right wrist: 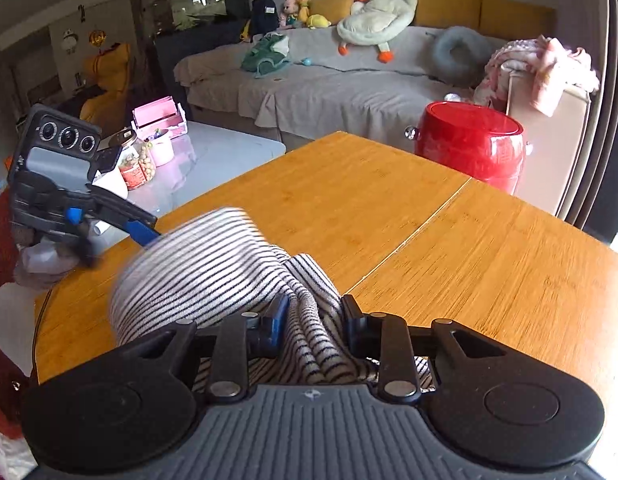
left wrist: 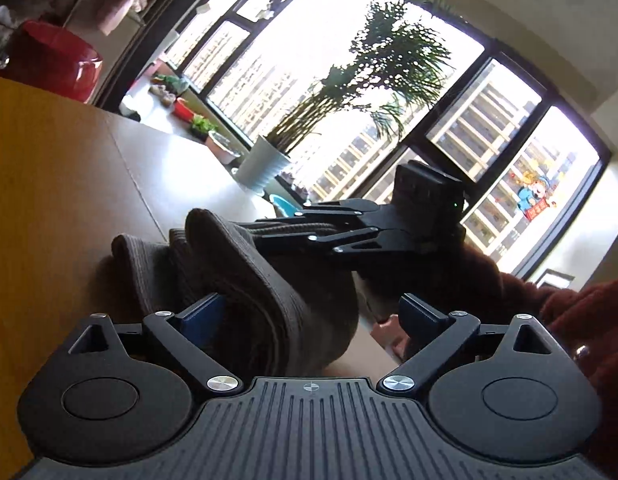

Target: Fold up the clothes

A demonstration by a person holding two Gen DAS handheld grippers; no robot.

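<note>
Bunched between the 2 blue pads of the right gripper [right wrist: 313, 322], the striped garment [right wrist: 213, 268] is pinched in a narrow hold and trails left across the wooden table [right wrist: 449, 248]. Beyond it, the left gripper [left wrist: 313, 312] stands wide apart, 1 pad against the cloth's fold, gripping nothing.

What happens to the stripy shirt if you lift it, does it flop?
Probably floppy: the striped garment already bunches and sags between the right gripper fingers. Likely light, since a pinch holds it. It probably won't roll on the wooden table.
</note>
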